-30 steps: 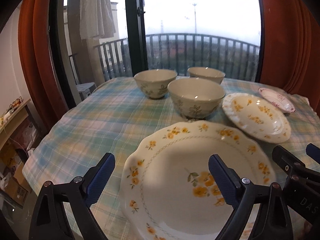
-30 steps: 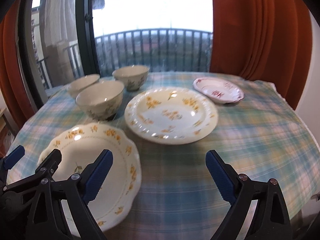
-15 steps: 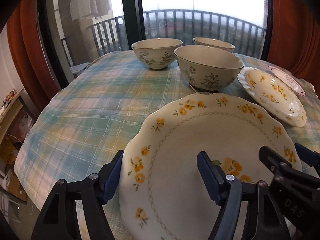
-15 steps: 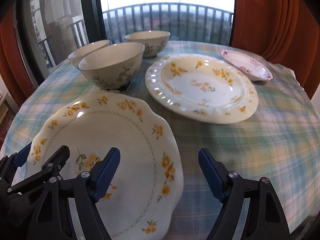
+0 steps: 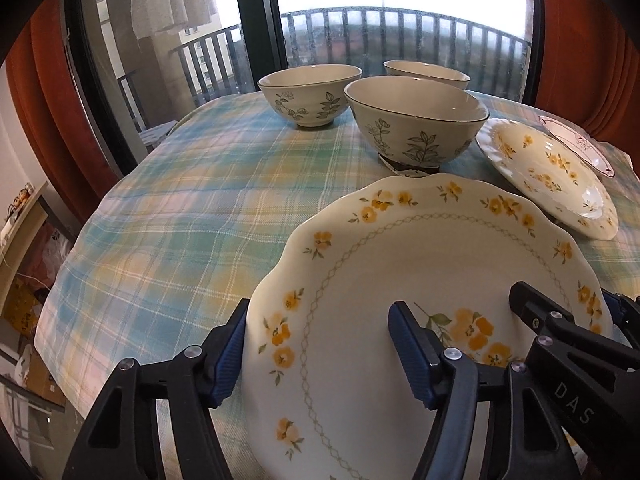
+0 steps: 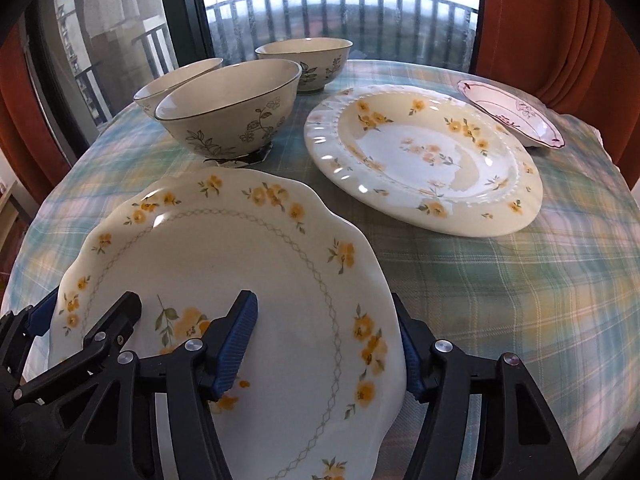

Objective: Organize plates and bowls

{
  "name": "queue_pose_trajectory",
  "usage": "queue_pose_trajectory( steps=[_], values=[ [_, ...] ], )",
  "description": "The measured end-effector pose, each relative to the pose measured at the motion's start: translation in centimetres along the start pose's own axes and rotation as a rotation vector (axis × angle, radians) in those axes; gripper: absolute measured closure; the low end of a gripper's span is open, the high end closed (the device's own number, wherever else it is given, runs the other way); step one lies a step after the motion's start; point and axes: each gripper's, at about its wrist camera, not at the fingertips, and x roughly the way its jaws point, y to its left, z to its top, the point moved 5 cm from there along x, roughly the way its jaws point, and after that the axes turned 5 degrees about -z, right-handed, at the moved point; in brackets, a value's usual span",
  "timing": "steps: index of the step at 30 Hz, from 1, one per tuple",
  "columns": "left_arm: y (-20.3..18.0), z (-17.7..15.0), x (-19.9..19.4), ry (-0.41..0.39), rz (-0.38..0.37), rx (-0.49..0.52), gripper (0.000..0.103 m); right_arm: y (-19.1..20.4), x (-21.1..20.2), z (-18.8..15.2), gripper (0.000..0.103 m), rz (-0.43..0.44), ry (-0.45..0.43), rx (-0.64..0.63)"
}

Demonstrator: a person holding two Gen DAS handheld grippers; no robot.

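Three bowls [image 5: 416, 124] share the plaid tablecloth [image 5: 180, 216] by orange curtains [image 6: 560, 20]; both grippers, left [image 5: 320, 354] and right [image 6: 324, 346], have closed in, seemingly astride the scalloped plate [image 6: 248, 280], jaws apart.

Scalloped plate [image 6: 224, 280] lies nearest on worktop [image 6: 520, 288]; left claw [image 5: 320, 356] straddles its left rim, right claw [image 6: 326, 344] its right rim. Behind it: nearest bowl [image 6: 230, 110], two more bowls [image 6: 308, 62] [image 6: 176, 80] farther back. Ribbed plate [image 6: 424, 156] right of nearest bowl; small dish [image 6: 514, 114] behind-right.
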Motion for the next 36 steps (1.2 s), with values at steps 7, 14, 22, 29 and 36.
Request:
queue_pose_trajectory(
  steps=[7, 14, 22, 29, 36],
  values=[
    [-1.1, -0.9, -1.0, 0.025, -0.013, -0.021, 0.035, -1.0, -1.2, -0.5, 0.036, -0.008, -0.019, -0.019],
    [-3.1, -1.5, -2.8, -0.011, -0.026, -0.013, 0.035, -3.1, -3.0, -1.4, 0.036, -0.022, -0.049, -0.008],
    [-6.4, -1.5, -4.5, -0.054, -0.064, 0.021, 0.035, -6.8, -5.1, -2.3, 0.036, -0.049, -0.095, 0.034],
    [-9.8, -1.1, -4.9, -0.065, -0.087, 0.056, 0.035, -10.4, -6.2, -2.6, 0.036, -0.066, -0.128, 0.072],
    [-13.5, -0.8, -4.6, -0.071, -0.111, 0.076, 0.035, -14.1, -6.0, -2.9, 0.036, -0.082, -0.127, 0.108]
  ],
)
